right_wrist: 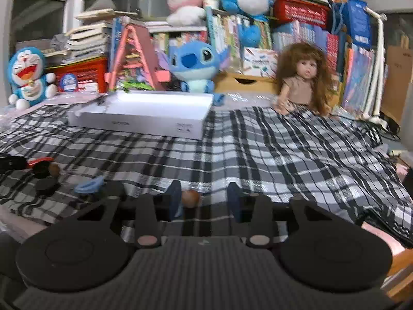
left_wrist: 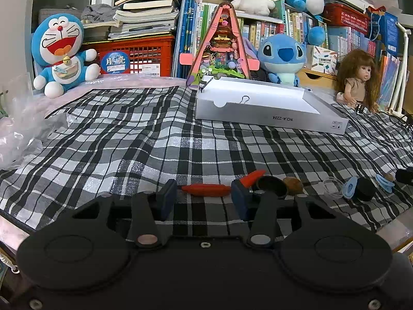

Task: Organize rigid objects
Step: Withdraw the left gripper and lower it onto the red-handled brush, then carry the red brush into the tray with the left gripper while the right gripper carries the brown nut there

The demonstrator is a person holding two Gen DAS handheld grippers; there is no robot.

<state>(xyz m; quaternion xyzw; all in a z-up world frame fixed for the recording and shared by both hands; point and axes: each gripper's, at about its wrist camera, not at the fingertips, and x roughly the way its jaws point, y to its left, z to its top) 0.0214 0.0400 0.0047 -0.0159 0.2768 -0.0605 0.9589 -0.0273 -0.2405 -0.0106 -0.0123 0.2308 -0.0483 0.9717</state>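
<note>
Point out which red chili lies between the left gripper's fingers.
The flat-lying red chili, stretched crosswise between the left gripper fingers. The other red chili sits to its right, tilted up against the black lid, outside the jaws.

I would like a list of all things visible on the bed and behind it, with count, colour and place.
checked cloth: one, black and white, covering the surface
white box: one, open, far side of the cloth
binder clip: one, metal, on the box's front wall
red chilli-shaped pieces: two, near edge, at the left tongs
walnut-like nut: one, brown, between the right tongs' fingers, against its left one
blue clips: two, light blue, right of the chillies
Doraemon plush: one, blue, far left
Stitch plush: one, blue, behind the box
doll: one, brown hair, far right
books: many, stacked behind
left tongs: one, black, around a chilli
right tongs: one, black, near edge
</note>
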